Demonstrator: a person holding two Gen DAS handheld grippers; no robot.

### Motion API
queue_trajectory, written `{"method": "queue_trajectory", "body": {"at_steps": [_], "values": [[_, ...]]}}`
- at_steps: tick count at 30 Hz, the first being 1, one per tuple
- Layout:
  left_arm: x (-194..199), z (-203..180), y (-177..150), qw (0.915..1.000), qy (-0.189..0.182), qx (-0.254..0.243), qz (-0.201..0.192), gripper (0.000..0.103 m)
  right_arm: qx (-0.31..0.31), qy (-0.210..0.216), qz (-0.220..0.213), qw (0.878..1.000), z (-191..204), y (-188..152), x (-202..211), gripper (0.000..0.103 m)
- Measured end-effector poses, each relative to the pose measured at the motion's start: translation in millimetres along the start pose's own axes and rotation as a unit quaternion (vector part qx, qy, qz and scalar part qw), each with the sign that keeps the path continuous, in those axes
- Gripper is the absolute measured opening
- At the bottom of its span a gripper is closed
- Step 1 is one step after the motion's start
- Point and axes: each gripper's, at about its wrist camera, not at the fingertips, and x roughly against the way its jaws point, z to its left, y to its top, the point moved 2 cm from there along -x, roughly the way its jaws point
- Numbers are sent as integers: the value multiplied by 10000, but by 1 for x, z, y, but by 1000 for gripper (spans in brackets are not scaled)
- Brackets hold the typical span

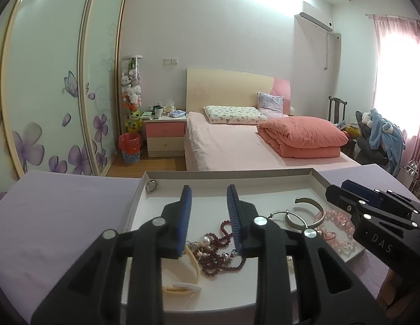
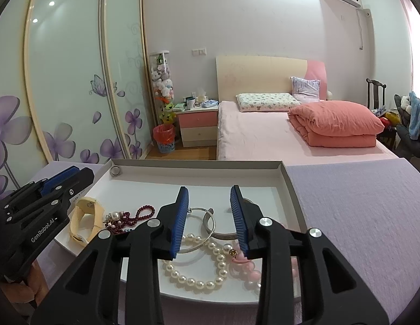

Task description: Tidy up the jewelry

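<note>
Jewelry heaped at near end of tray [image 2: 290, 178]; ring [image 2: 115, 171] alone in far corner. Left gripper [image 1: 208, 216] over dark red beads [image 1: 223, 254], right gripper [image 2: 210, 216] over pearl strand [image 2: 207, 279], both part-open, empty. Picking stage: next, close on one strand.

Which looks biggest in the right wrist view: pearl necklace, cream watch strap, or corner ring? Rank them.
1. Pearl necklace, though it lies nearest the camera.
2. Cream watch strap.
3. Ring, far corner, clearly smallest.
</note>
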Motion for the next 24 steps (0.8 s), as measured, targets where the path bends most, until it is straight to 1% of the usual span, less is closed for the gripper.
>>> {"method": "queue_trajectory", "body": {"at_steps": [3,5,8,12,14,18,22,24], "values": [[0,0,0,10000,-1,-1,-2,28,7,-11,-11,10000,0,1,1,36],[0,0,0,10000,3,-3,0,28,13,-27,-29,10000,1,1,2,41],[2,1,3,10000,13,16,-14,28,27,-48,-53,10000,1,3,6,41],[16,4,6,10000,36,38,-55,30,-1,-47,-100,9999,4,3,16,45],[25,6,7,10000,34,22,-86,32,2,-48,-161,9999,7,1,28,47],[58,6,8,9997,24,-87,-217,35,37,-22,-302,9995,15,-2,55,47],[105,11,3,9992,21,-113,-379,45,49,-24,-422,9991,19,-9,89,47],[125,14,-1,9990,37,-123,-431,47,46,3,-431,9991,21,-14,104,47]]}}
